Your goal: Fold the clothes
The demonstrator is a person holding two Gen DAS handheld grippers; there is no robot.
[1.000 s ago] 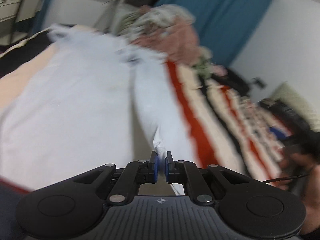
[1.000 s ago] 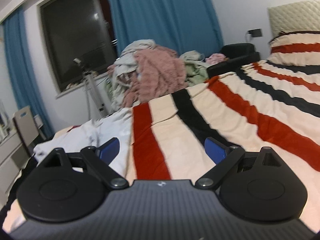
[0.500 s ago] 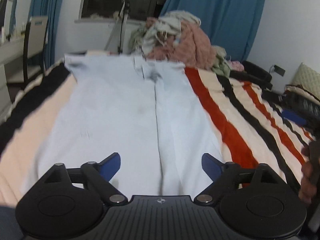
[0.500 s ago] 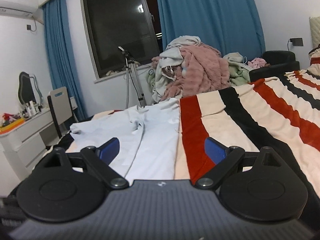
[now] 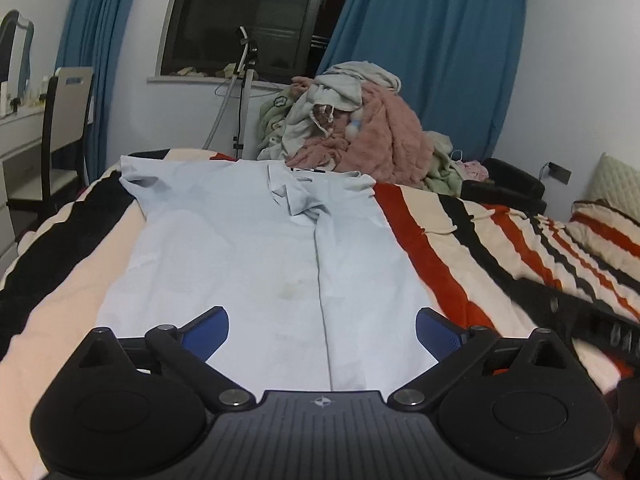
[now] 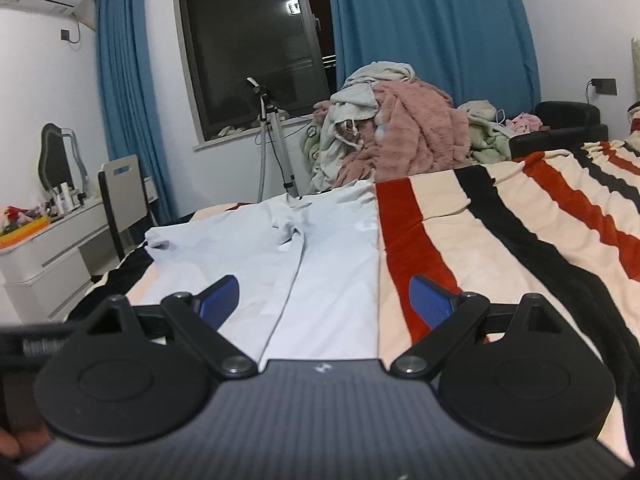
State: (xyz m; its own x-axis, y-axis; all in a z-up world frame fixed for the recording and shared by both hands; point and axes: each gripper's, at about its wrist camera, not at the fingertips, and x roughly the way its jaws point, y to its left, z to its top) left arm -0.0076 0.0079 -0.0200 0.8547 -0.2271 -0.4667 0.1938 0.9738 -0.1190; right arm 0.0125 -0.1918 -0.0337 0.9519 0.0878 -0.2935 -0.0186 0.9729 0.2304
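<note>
A pale blue shirt point(image 5: 248, 256) lies spread flat on the striped bed point(image 5: 472, 248), collar at the far end, its right side folded in along a straight seam. My left gripper point(image 5: 322, 330) hovers over the shirt's near hem, its jaws opening wide with nothing between the blue pads. In the right wrist view the same shirt point(image 6: 320, 248) runs away from me, and my right gripper point(image 6: 324, 300) stands open above its right edge, gripping nothing. The right gripper's black body point(image 5: 592, 320) shows at the right edge of the left wrist view.
A heap of pink, grey and green laundry point(image 5: 360, 128) is piled at the bed's far end. A stand with a hose point(image 5: 244, 92) rises by the dark window. A white dresser point(image 6: 44, 248) and a chair point(image 6: 124, 196) stand to the left.
My left gripper let go of the shirt edge it pinched, opened wide and drew back and up. The shirt now lies flat. The right gripper swung left toward the shirt.
</note>
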